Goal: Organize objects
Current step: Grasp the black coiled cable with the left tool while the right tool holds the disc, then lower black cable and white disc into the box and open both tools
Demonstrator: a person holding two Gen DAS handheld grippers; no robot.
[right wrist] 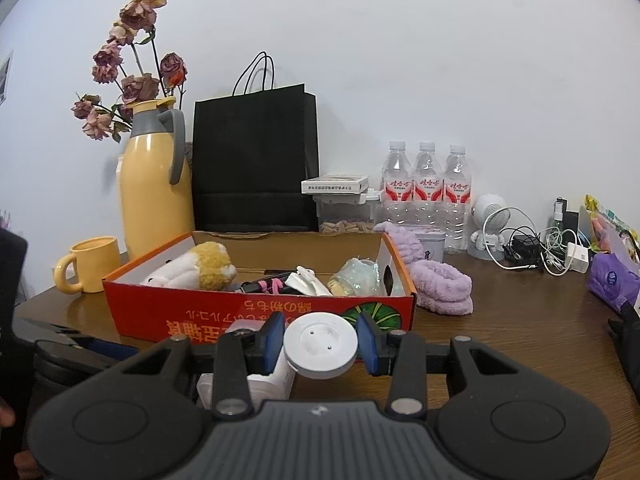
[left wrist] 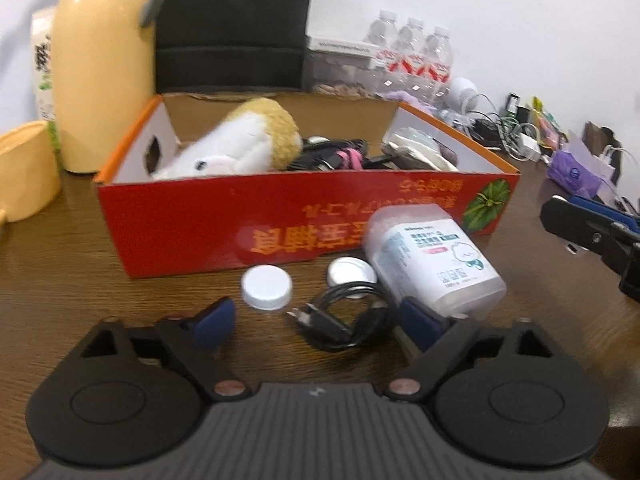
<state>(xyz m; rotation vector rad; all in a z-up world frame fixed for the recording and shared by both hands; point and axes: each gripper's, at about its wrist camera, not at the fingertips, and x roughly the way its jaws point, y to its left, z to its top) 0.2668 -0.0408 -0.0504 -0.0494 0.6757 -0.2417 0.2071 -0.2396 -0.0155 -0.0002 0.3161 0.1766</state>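
The left tool (left wrist: 316,320) stands released over the tabletop (left wrist: 80,280), its blue pads apart with a coiled black cable (left wrist: 340,320) lying loose between them and nothing pressed. That cable is a slack bundle with a plug sticking out, so a close that catches only one loop would likely let the rest trail and snag. The right-hand pad sits just beside the clear tub (left wrist: 432,256) lying on its side, and a sideways nudge could roll it. A white cap (left wrist: 267,286) and a round white disc (left wrist: 352,272) lie close behind the cable, easy to sweep away. The right tool (right wrist: 320,346) is clenched on a white round lid (right wrist: 320,346), gripped only at its rim; such a thin edge hold could pivot or slip if the hand tilts. Beyond all this stands the red box (right wrist: 256,312), where a plush toy (right wrist: 200,266) and other bits already lie; its near wall is tall enough to catch a dangling cable or a low-carried lid. Behind it a yellow jug (right wrist: 156,200) stands close enough to be knocked.
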